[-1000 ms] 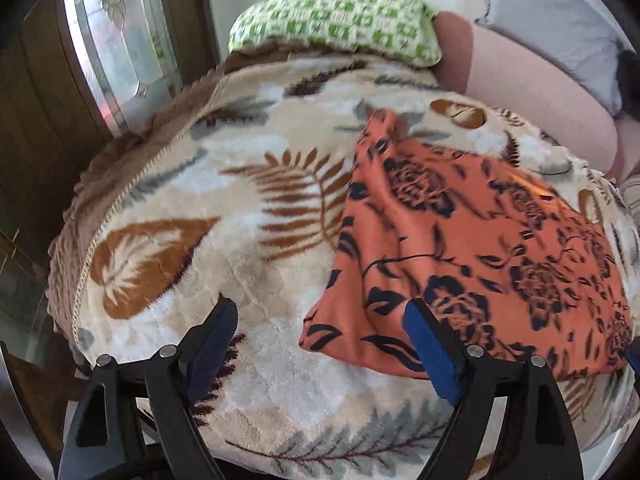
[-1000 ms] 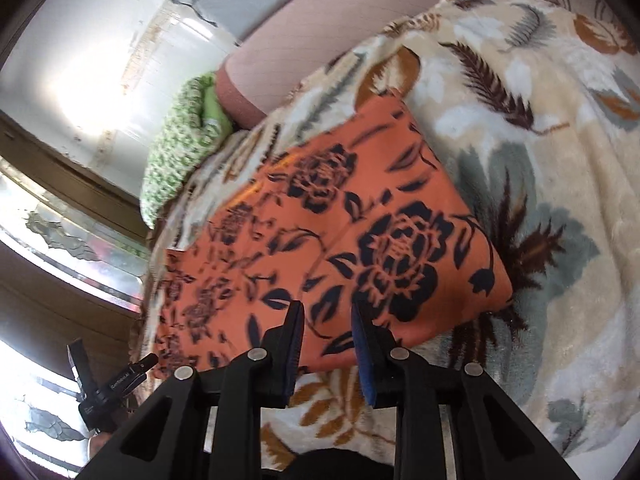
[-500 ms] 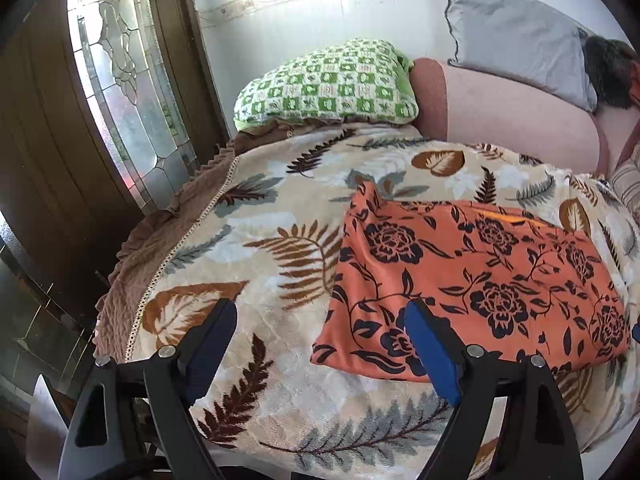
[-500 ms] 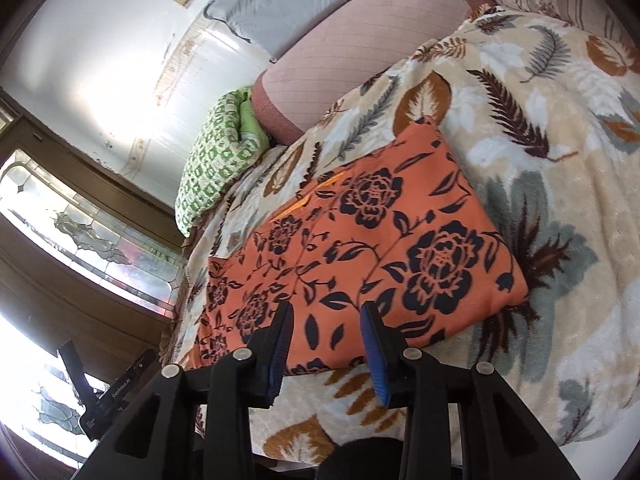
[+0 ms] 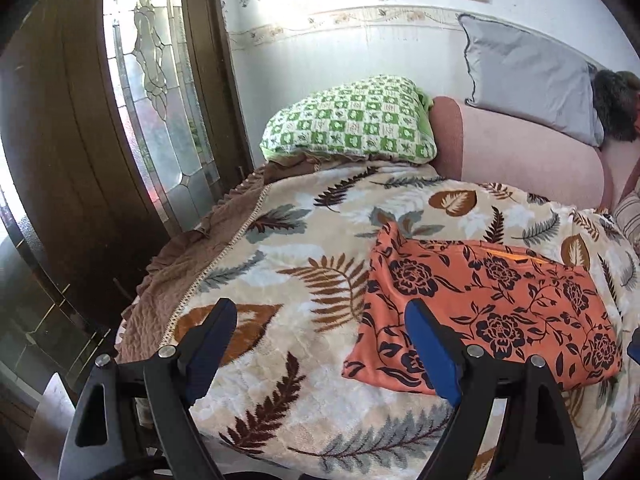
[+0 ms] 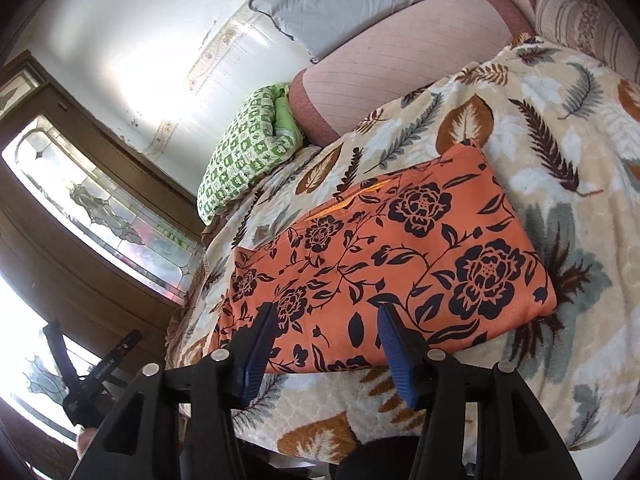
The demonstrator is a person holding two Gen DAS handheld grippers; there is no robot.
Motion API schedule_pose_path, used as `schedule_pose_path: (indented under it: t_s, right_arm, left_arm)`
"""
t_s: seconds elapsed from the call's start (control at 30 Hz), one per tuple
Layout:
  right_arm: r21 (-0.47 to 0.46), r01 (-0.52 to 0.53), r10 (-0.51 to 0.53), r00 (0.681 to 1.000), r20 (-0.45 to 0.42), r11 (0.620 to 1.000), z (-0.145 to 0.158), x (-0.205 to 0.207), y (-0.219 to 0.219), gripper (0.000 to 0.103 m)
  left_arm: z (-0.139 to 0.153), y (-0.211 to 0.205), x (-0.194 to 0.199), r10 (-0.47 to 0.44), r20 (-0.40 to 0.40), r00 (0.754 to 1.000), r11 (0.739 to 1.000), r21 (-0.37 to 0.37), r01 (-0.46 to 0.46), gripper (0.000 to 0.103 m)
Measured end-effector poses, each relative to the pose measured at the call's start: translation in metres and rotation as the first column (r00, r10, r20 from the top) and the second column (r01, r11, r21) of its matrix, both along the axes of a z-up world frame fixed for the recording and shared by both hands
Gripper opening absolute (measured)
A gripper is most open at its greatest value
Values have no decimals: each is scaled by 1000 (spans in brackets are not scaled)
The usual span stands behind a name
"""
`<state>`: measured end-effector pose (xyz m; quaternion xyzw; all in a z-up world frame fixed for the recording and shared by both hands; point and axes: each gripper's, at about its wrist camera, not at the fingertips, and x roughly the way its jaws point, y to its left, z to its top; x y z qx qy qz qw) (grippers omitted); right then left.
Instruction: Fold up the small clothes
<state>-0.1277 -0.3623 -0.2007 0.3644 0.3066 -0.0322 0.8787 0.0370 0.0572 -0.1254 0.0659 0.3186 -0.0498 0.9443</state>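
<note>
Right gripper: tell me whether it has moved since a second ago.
Yes. The right gripper has pulled up and back from the orange floral cloth, whose near edge now lies beyond its fingertips; its jaws have just been opening, nothing between them.

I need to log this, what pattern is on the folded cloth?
Orange folded cloth with dark navy roses and vines; the right wrist view shows it best.

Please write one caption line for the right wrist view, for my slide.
Open right claw above a folded orange black-flowered cloth on a leaf-patterned fleece blanket.
</note>
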Motion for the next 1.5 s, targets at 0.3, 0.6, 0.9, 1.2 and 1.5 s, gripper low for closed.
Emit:
schedule_pose_path:
  t_s: [0.3, 0.6, 0.9, 1.2, 1.5]
  right_arm:
    - [-54, -52, 52, 999, 3, 997, 9, 10, 22, 56]
    - [-303, -29, 20, 999, -34, 953, 31, 13, 52, 56]
    - [-440, 22, -26, 1000, -3, 898, 55, 6, 62, 56]
    - [-468, 33, -30, 999, 13, 883, 63, 3, 67, 56]
    - [-472, 36, -30, 999, 19, 881, 65, 1, 69, 56]
  left_arm:
    - [26, 36, -8, 72, 73, 995, 997, -25, -71, 86]
    - [32, 55, -12, 114, 88, 990, 993, -49, -110, 86]
    - [36, 56, -16, 114, 98, 989, 993, -55, -109, 86]
    - [36, 55, -19, 111, 98, 989, 993, -56, -106, 86]
    - [36, 57, -20, 112, 95, 989, 993, -57, -107, 86]
